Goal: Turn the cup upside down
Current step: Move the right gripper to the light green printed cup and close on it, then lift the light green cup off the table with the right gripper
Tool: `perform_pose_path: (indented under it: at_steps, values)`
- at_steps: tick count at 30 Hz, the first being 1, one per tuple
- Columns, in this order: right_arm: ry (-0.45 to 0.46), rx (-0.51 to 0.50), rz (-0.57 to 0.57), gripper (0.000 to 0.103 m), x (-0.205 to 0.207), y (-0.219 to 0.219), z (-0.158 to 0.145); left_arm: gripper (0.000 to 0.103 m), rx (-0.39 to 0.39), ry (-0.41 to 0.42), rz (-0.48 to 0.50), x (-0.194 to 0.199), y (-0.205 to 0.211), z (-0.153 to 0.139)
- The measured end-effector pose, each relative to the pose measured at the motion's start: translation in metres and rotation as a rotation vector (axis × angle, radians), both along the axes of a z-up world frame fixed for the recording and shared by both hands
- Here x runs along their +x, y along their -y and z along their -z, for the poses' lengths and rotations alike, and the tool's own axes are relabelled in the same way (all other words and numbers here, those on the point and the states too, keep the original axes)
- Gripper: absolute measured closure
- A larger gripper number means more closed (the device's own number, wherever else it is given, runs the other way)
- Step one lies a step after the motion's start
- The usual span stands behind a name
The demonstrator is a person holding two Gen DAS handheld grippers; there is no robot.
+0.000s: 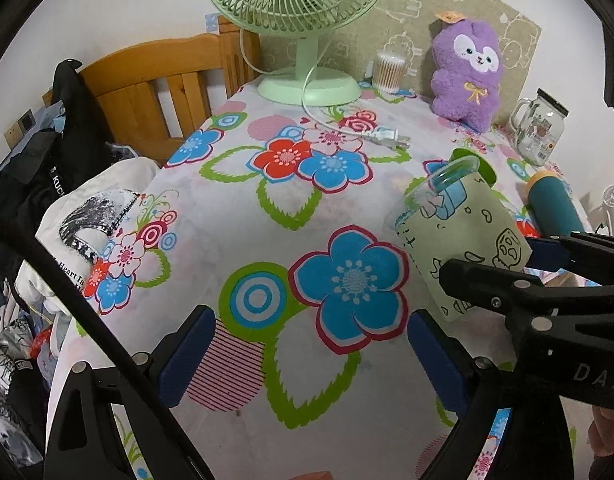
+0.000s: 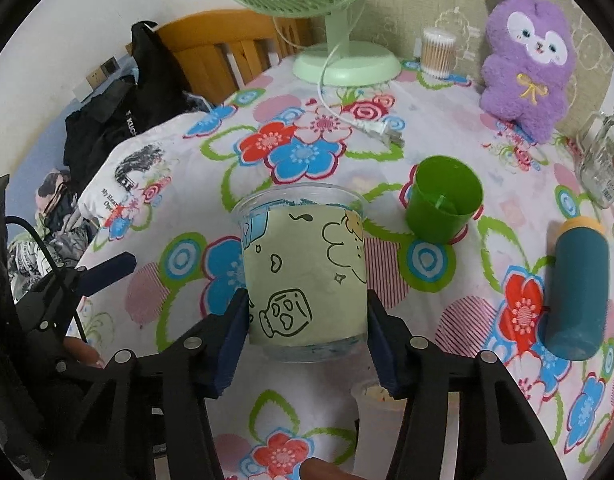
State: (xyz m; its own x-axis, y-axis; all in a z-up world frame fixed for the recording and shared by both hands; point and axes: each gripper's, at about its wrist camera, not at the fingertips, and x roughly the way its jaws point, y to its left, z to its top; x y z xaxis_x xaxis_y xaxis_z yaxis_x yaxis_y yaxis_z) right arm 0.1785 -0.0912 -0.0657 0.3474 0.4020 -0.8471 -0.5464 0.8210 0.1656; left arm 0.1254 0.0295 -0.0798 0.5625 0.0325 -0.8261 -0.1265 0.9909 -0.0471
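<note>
The right gripper (image 2: 307, 334) is clamped on the clear cup (image 2: 303, 268) with its pale-green cartoon sleeve, held above the floral tablecloth (image 2: 387, 136); its long axis tilts, rim pointing up and away toward the green fan (image 2: 331, 12); the left gripper (image 1: 307, 354) hangs with fingers apart, holding nothing; a wooden headboard (image 1: 155, 80) stands beyond.

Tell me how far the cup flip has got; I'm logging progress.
Done: the right gripper is shut on the clear plastic cup with the pale green cartoon sleeve, lifted off the floral tablecloth. In hand: the left wrist view shows it tilted, mouth still upward. Left: turn it fully over and set it down. The left gripper is open, idle.
</note>
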Motion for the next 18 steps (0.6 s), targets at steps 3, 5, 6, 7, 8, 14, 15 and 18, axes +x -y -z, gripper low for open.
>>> perform_pose_path:
  at_steps: [3, 5, 6, 7, 8, 14, 15, 18]
  values:
    - [0.023, 0.002, 0.014, 0.045, -0.006, 0.006, -0.009, 0.005, 0.005, 0.011, 0.005, -0.005, 0.003, -0.006]
    - [0.032, 0.009, 0.027, 0.045, -0.012, 0.013, -0.015, 0.005, 0.009, 0.021, 0.012, -0.012, 0.007, -0.009]
    - [0.037, 0.012, 0.032, 0.045, -0.015, 0.016, -0.018, 0.005, 0.009, 0.024, 0.015, -0.014, 0.008, -0.01]
    - [0.043, 0.012, 0.038, 0.045, -0.019, 0.02, -0.021, 0.005, 0.01, 0.028, 0.019, -0.018, 0.011, -0.012]
    - [0.048, 0.013, 0.045, 0.045, -0.023, 0.024, -0.023, 0.005, 0.013, 0.032, 0.025, -0.022, 0.014, -0.013]
    - [0.064, 0.011, 0.075, 0.045, -0.056, 0.049, -0.033, 0.005, 0.018, 0.048, 0.051, -0.047, 0.029, -0.018]
    - [0.066, 0.012, 0.078, 0.045, -0.061, 0.053, -0.034, 0.005, 0.019, 0.049, 0.054, -0.051, 0.031, -0.019]
    - [0.075, 0.015, 0.094, 0.045, -0.079, 0.066, -0.038, 0.005, 0.023, 0.049, 0.066, -0.064, 0.037, -0.018]
